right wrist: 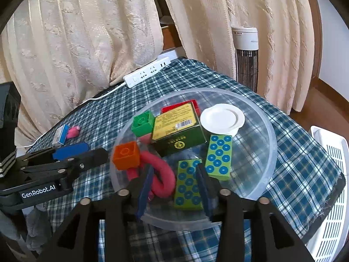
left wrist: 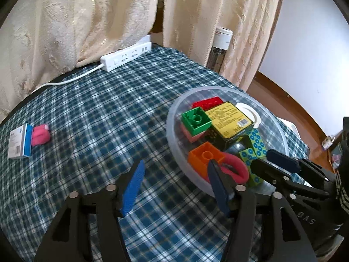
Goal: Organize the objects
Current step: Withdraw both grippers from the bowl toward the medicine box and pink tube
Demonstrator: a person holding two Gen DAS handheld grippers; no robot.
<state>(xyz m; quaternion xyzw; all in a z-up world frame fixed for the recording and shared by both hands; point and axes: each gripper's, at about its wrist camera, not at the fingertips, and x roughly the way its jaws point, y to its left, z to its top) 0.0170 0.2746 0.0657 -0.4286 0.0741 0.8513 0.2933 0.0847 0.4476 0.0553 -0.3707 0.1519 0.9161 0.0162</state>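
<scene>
The clear bowl [right wrist: 270, 131] sits on the checked table [left wrist: 98, 109], right of centre in the left wrist view and filling the middle of the right wrist view. The right claw [right wrist: 176, 187] hangs over the bowl's near rim, spread, gripping nothing; between and just beyond its tips lie a green dotted block [right wrist: 187, 185] and a pink loop [right wrist: 161, 174]. The left claw [left wrist: 176, 174] is spread too and empty, one tip over bare cloth, the other by the orange brick [left wrist: 202, 157] at the bowl's edge. Only the left view shows the small box [left wrist: 19, 142] and pink lump [left wrist: 40, 135] clearly, at middle left. Only the right view shows the white cup [right wrist: 222, 120] whole and the white basket [right wrist: 331, 174] at the right edge.
</scene>
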